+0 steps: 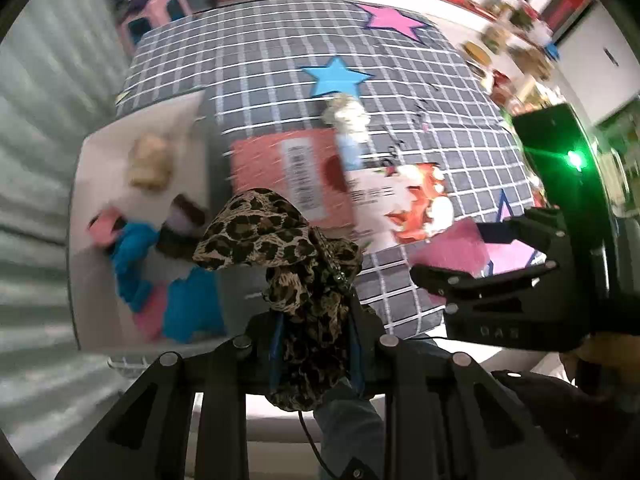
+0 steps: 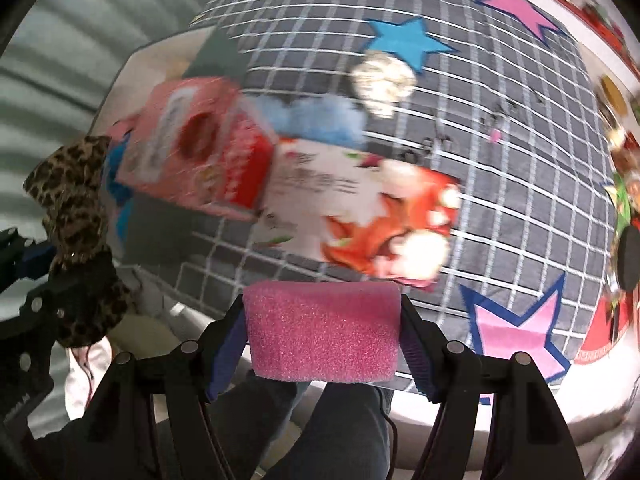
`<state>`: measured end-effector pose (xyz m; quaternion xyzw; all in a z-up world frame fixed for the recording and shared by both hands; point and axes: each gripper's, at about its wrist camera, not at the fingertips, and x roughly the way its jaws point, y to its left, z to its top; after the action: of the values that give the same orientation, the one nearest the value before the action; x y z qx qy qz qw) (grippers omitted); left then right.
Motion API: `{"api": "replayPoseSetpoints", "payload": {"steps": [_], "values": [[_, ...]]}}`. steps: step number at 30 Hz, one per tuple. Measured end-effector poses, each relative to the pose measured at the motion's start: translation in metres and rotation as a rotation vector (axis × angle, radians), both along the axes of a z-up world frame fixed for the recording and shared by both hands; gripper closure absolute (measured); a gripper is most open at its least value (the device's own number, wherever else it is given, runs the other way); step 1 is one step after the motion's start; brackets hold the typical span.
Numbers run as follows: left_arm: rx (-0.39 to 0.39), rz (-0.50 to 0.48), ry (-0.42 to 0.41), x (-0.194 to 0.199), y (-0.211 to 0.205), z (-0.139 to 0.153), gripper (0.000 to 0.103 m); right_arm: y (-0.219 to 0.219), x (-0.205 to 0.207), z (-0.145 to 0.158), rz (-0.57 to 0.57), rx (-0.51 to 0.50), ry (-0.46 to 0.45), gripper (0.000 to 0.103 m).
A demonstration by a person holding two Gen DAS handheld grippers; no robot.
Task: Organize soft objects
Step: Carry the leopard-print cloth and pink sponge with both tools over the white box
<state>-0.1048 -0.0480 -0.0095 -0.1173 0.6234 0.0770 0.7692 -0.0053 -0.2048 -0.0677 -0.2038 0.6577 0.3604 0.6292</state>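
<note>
Basically my left gripper (image 1: pixel 316 320) clamped the leopard cloth (image 1: pixel 276 236) nearest the white bin (image 1: pixel 100 240) off the blanket's (image 1: pixel 280 40) left edge, right gripper (image 2: pixel 324 340) gripping the pink sponge (image 2: pixel 324 336).

My left gripper (image 1: pixel 316 320) points steeply down, jaws nearly together, pinching a leopard-print cloth (image 1: pixel 280 240). My right gripper (image 2: pixel 324 344) also points down, jaws spread wide, pads pressing a pink sponge (image 2: pixel 324 336); the blur makes the contact look firm, probably.
</note>
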Motion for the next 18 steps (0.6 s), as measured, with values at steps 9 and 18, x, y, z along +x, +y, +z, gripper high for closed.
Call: {"api": "replayPoseSetpoints", "payload": {"steps": [9,18], "values": [[0.005,0.193,-0.002,-0.04,0.05,0.004,0.074,0.045,-0.036,0.019,0.147,0.041,-0.026,0.032],[0.008,0.358,-0.019,-0.072,0.097,0.005,0.074,0.09,-0.062,0.039,0.268,0.073,-0.051,0.032]]}}
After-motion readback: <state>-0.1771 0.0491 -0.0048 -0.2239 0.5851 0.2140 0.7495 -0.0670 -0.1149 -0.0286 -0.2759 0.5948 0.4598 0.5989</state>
